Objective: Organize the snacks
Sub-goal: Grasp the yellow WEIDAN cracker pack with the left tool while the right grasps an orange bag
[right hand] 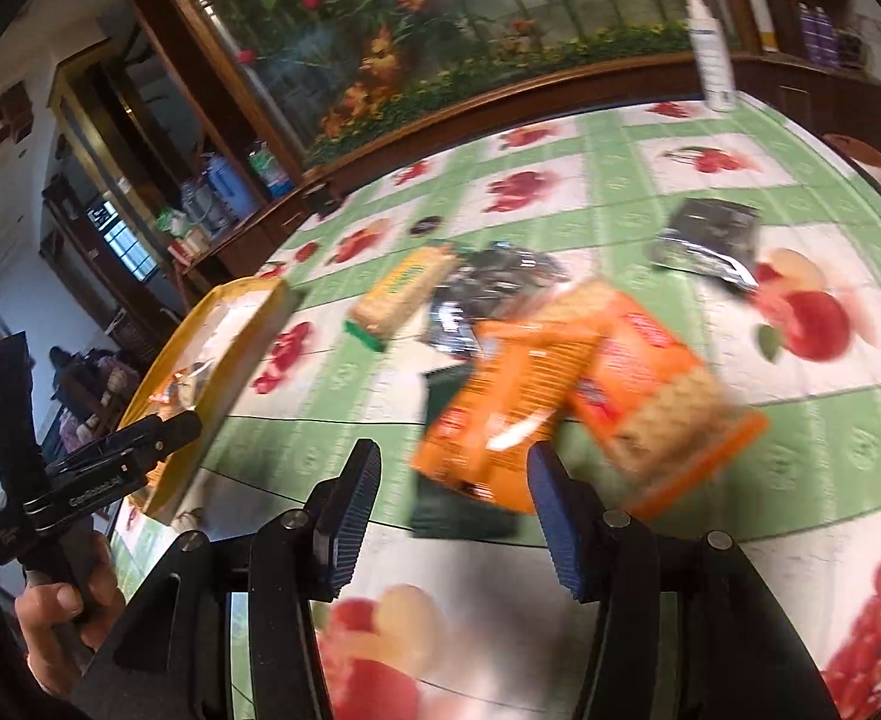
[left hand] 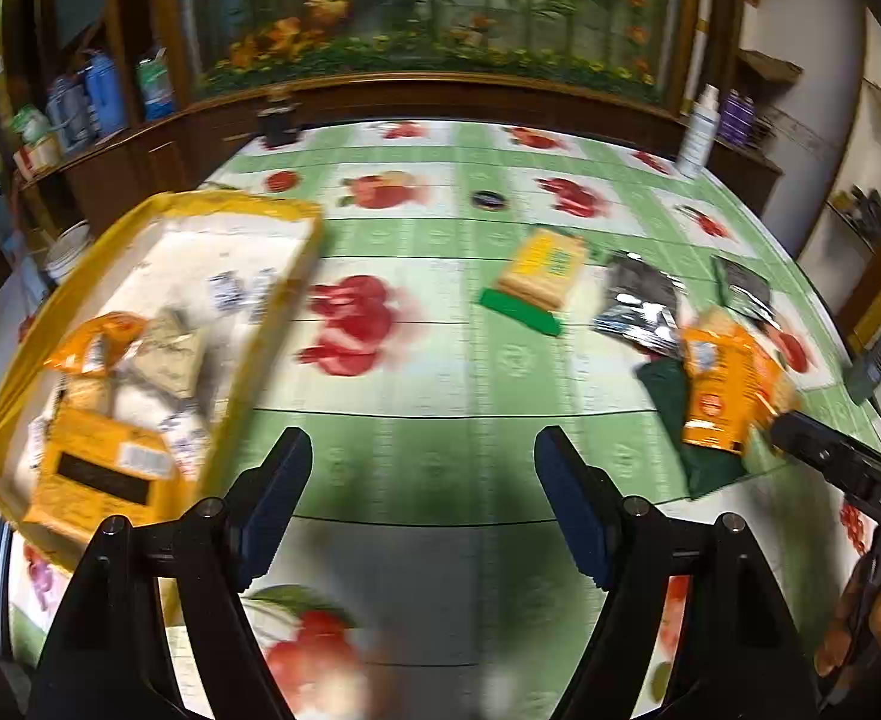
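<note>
Snack packets on the fruit-print worktop (left hand: 440, 360).
We see the left gripper (left hand: 422, 468) wide and empty beside the yellow tray (left hand: 272, 324); the right gripper (right hand: 452, 480), parted, holds nothing, orange biscuit packets (right hand: 560, 384) lying just beyond its fingertips.

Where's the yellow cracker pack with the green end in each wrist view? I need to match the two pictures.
Left wrist: the yellow cracker pack lies right of centre, upper middle, on the tablecloth.
Right wrist: the same pack lies left of centre, upper middle, tilted.
Shared landmark: the yellow tray, to the pack's left in both views.
</note>
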`<move>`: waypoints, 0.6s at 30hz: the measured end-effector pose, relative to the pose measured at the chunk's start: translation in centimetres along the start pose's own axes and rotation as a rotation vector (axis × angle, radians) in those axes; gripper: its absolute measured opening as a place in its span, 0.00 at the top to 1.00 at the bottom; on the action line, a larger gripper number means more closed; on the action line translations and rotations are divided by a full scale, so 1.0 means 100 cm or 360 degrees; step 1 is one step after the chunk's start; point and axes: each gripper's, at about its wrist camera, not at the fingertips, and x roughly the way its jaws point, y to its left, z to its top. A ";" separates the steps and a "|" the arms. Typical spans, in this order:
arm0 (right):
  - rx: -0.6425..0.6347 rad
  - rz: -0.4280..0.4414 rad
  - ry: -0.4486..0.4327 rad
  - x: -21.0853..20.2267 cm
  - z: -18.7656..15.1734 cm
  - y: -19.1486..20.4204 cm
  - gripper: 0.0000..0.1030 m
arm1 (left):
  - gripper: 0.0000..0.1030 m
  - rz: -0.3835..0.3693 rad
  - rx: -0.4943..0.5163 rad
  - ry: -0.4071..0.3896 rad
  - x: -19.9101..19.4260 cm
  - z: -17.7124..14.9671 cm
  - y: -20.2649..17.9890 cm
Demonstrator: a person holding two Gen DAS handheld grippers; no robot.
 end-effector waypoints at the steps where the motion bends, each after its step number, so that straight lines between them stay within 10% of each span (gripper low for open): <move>1: 0.0013 -0.0015 -0.0003 -0.002 0.000 -0.007 0.48 | 0.25 -0.0017 0.0026 0.0007 0.002 0.001 -0.010; 18: -0.0081 -0.0168 0.0121 0.051 0.024 0.016 0.49 | 0.25 0.0021 0.0152 0.0052 0.066 0.069 -0.041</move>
